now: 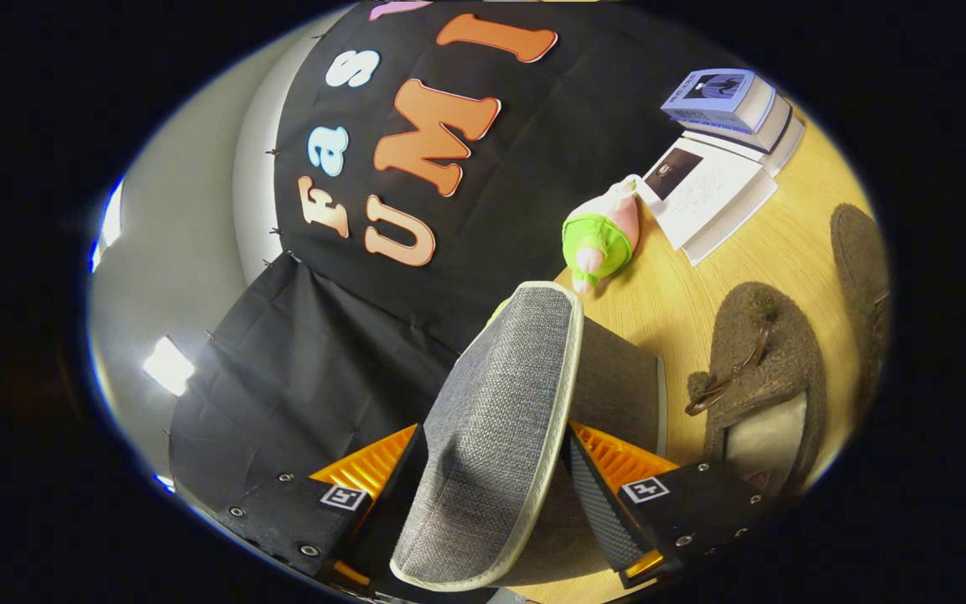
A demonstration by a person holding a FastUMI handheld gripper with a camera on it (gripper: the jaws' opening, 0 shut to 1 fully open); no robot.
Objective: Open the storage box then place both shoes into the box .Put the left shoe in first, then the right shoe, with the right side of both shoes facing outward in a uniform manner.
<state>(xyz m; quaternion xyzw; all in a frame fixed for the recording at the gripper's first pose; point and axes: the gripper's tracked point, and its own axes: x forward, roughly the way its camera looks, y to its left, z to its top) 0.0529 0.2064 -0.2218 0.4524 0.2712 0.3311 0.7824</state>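
The gripper (495,486) has its two fingers (349,495) clamped on the grey woven-fabric lid flap with a pale cream trimmed edge (495,419), one finger pressing on each face of it. The flap stands up between the fingers and runs on ahead of them, its rounded end reaching past their tips. Just behind the flap, to the right of it, the grey fabric storage box (617,377) shows one side wall, resting on the light wooden bench (676,310).

To the right of the right finger, near the box, lies a brown fuzzy slipper with a dark strap and a pale lining (764,377), its opening turned toward the fingers. Further right, apart from it, a second brown fuzzy slipper (860,285) lies on the bench, only partly seen.

Beyond the flap's end sits a small plush toy, pink with a bright green middle (605,239). Just beyond the toy an open white book with a small dark picture on its page (714,197) lies flat, and beyond that a stack of closed books, the top one blue-covered (722,101). Ahead and to the left, the booth's black cloth wall (349,352) hangs behind the bench.
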